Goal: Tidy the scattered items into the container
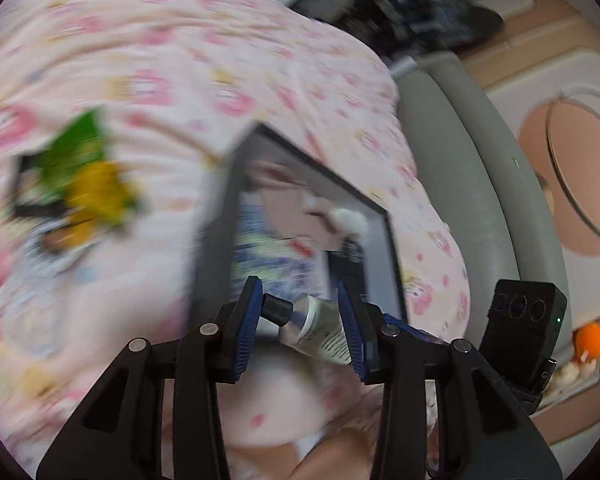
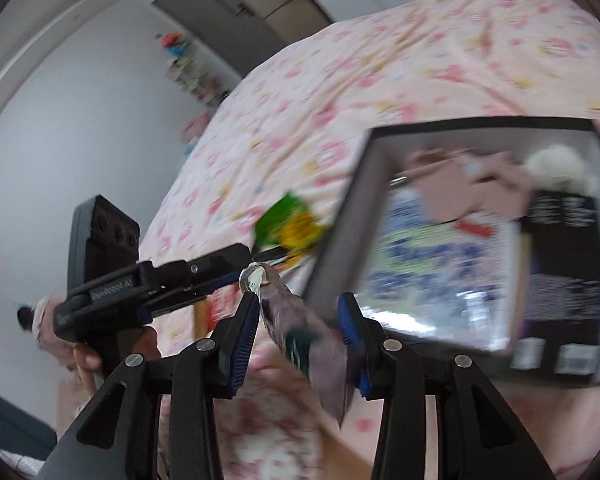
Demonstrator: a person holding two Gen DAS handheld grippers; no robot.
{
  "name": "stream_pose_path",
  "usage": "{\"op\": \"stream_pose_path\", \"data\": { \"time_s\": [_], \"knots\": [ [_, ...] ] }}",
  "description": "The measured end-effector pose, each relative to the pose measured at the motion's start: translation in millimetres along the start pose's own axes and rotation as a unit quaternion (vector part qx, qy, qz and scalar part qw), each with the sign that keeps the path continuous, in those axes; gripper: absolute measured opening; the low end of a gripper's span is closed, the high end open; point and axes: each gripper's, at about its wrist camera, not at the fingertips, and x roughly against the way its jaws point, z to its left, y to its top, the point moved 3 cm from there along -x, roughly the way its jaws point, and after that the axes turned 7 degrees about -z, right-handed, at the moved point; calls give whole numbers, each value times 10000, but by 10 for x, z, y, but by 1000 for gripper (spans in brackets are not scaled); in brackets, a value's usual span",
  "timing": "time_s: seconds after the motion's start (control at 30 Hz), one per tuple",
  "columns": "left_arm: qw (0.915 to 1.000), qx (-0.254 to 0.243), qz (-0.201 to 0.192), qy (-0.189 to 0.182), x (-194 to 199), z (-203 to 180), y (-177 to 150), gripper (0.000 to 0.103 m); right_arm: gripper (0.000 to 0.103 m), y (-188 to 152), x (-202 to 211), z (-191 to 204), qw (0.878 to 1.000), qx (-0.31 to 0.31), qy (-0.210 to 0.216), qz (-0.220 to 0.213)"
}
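Your left tongs (image 1: 300, 316) hold a small white tube with a black cap (image 1: 312, 326) crosswise, above the pink patterned bedspread (image 1: 180, 60). Your right tongs (image 2: 298, 320) clamp a purplish tube with a clear cap (image 2: 296, 320). The open black-rimmed box (image 2: 480, 128) lies on the bed, just beyond both.

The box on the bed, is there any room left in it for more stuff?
The box looks crowded: a blue-and-white packet, a black box and a white pom-pom cover its floor. Bare room is on the pink bedspread behind it. The green-yellow packet crowds its left.
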Motion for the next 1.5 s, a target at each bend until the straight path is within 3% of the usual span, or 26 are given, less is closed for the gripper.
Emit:
{"op": "stream_pose_path", "data": {
  "time_s": [0.13,0.27,0.5,0.67,0.8,0.9,0.97,1.0,1.1,1.3,1.5],
  "knots": [
    [9984,-278,460,-151,-675,-422,57,31,35,265,109,-469,9995,-105,-280,-54],
    [9935,-751,733,435,-1112,-564,9,31,35,333,47,-837,9968,-224,-763,-50],
    [9843,-1044,1364,400,-1249,-500,-308,31,35,235,185,-1181,9919,-607,-1093,-231],
    [9793,-970,1376,1121,-1444,-495,-395,31,35,316,277,-1159,9862,-364,-1525,-542],
    [9745,-848,1729,1149,-1650,-537,-516,31,35,364,352,-1194,9758,-199,-2036,-779],
    [9699,-751,2006,1159,-1840,-540,-612,33,35,358,339,-1247,9749,-218,-2093,-733],
    [9731,-537,1925,1150,-1850,-516,-581,33,35,347,312,-1283,9792,-366,-1893,-624],
    [9764,-433,1778,1150,-1811,-502,-549,28,35,341,300,-1287,9809,-422,-1805,-583],
    [9842,-510,1341,1040,-1611,-537,-502,26,35,316,267,-1270,9813,-353,-1827,-494],
    [9808,-1205,1011,1156,-1272,-681,-645,26,35,225,171,-1290,9750,-297,-2177,-318],
    [9833,-1462,482,972,-846,-780,-652,29,36,86,251,-1068,9717,-13,-2314,-465]
  ]
}}
